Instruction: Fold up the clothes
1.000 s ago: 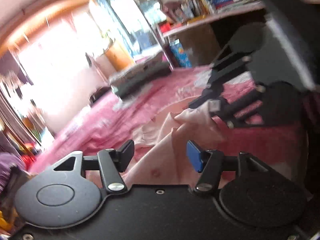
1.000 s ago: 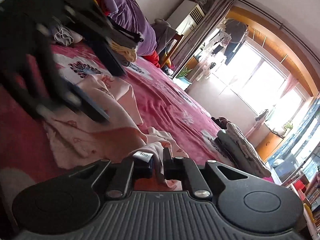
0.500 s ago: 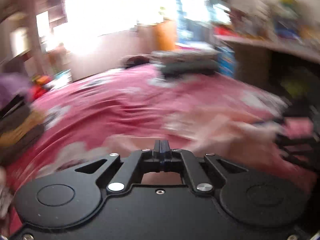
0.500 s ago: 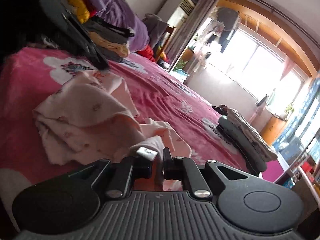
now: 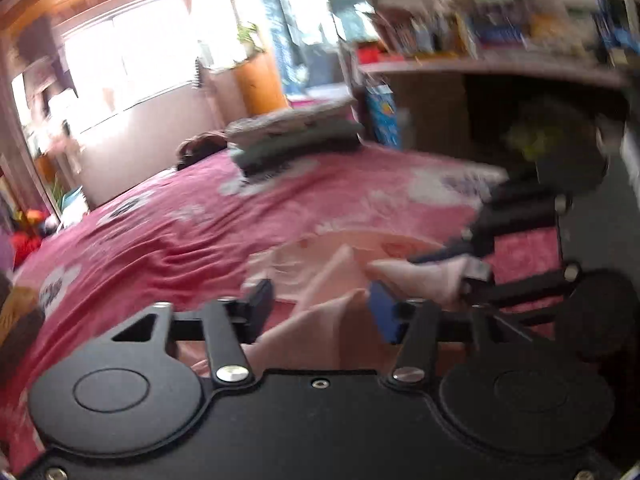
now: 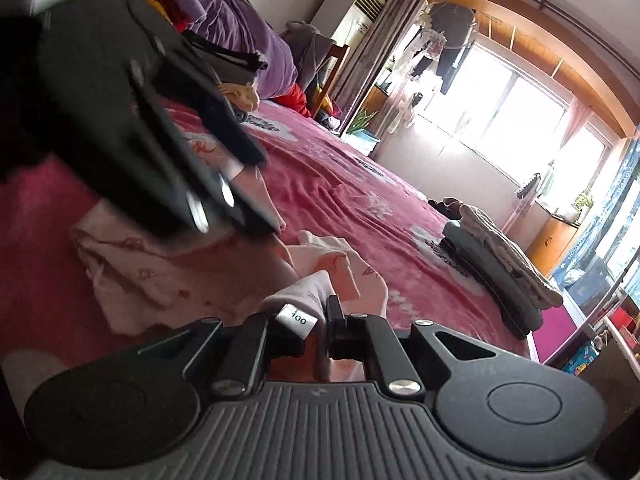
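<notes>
- Left wrist view: the left gripper (image 5: 318, 306) has its jaws spread wide apart, with a raised fold of the pale pink garment (image 5: 320, 280) standing in the gap between them, gripped by neither.
- The garment lies crumpled on the pink bedspread (image 5: 168, 236), near the camera. Much of this view is blurred.
- At the right edge, the right gripper (image 5: 464, 266) reaches in, and its jaws are pinched on a corner of the same garment.
- Farther back on the bed, a stack of folded clothes (image 5: 294, 136) sits near the far edge, below a cluttered shelf (image 5: 492, 66).
- Right wrist view: the right gripper (image 6: 316, 318) has its jaws clenched on a bunched white-pink edge of the garment (image 6: 160, 276), beside a small white tag (image 6: 298, 320) printed "100".
- The rest of the garment spreads to the left across the bedspread (image 6: 344, 196).
- The left gripper (image 6: 248, 196) hangs over the garment at upper left, dark and blurred.
- The folded stack (image 6: 496, 268) rests at the right, well apart from the garment.
- A purple quilt (image 6: 240, 32) is piled at the far left.
</notes>
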